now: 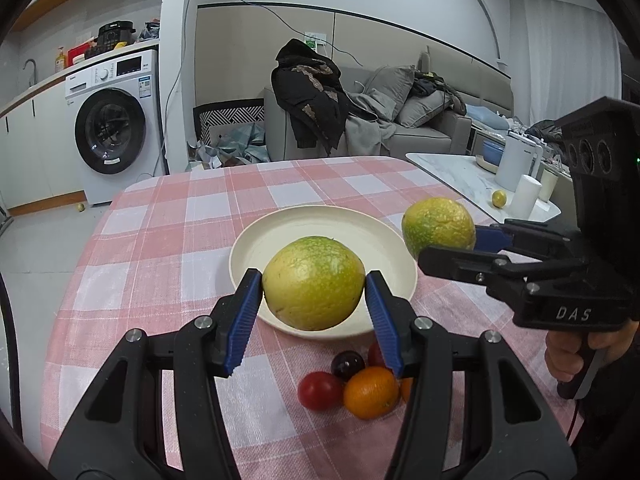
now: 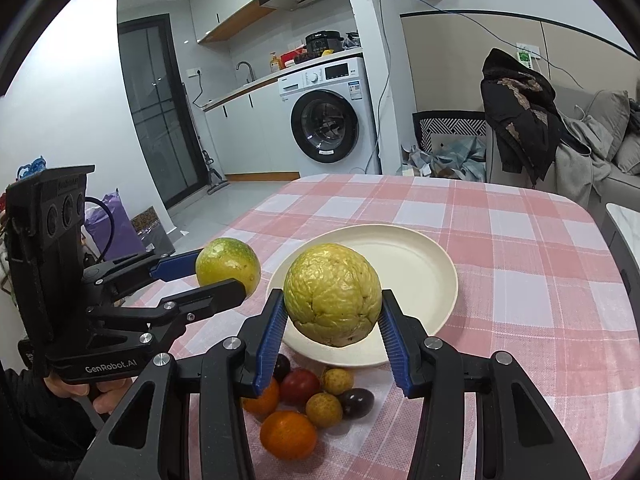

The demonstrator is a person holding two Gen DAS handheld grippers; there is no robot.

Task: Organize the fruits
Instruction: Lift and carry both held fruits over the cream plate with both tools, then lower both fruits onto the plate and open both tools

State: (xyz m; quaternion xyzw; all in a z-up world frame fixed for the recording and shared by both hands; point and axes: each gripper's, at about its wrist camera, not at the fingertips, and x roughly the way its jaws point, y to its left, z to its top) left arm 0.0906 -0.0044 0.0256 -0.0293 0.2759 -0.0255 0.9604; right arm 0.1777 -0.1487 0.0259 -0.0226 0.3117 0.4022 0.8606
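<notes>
- Checked tablecloth (image 1: 160, 248): woven cloth, matt.
- Plate (image 2: 436, 276): smooth, faintly glossy cream.
- Fruit (image 2: 334, 294) in right gripper (image 2: 334, 320): wrinkled, dull rind.
- Finger pads (image 1: 244, 320): ribbed blue, rubbery-looking.

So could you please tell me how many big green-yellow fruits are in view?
2: one in the left claw, one in the right claw, both above the plate. None seems hidden.

Pink-and-white checked tablecloth (image 1: 160, 240), cream plate (image 1: 256, 248), yellow-green fruits (image 1: 314, 284).
</notes>
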